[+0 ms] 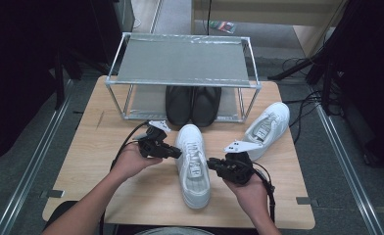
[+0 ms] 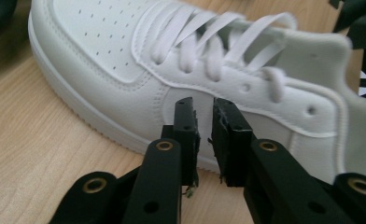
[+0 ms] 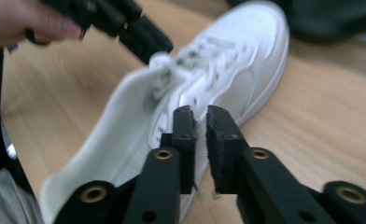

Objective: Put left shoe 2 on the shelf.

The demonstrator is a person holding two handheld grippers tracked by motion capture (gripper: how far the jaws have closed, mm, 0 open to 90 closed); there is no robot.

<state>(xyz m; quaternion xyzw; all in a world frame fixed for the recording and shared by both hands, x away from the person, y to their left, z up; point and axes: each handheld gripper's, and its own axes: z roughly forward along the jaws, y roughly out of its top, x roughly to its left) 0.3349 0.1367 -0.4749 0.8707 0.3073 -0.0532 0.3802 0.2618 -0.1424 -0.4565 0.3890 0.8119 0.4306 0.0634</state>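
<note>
A white low-top sneaker (image 1: 193, 164) lies near the front middle of the wooden table (image 1: 131, 196), its toe pointing toward the metal shoe rack (image 1: 182, 61) at the table's far side and its heel toward the person. The left gripper (image 1: 174, 152) stands at the sneaker's left flank and the right gripper (image 1: 213, 164) at its right flank, both about level with the laces, so the shoe sits between them as if it were to be steered or lifted from both sides.

In the left gripper view the jaws stand a narrow gap apart with nothing between them, their tips just short of the sneaker's side panel (image 2: 246, 112). In the right gripper view the jaws are likewise slightly parted and empty, aimed at the shoe's side below the laces (image 3: 204, 60).

A second white sneaker (image 1: 268, 128) lies to the right of the first one, angled toward the rack's right post. A pair of black shoes (image 1: 193, 104) already sits on the rack's lower shelf, toes outward; judging by that, the white pair is probably meant for the rack as well, and its mesh top shelf is free.
</note>
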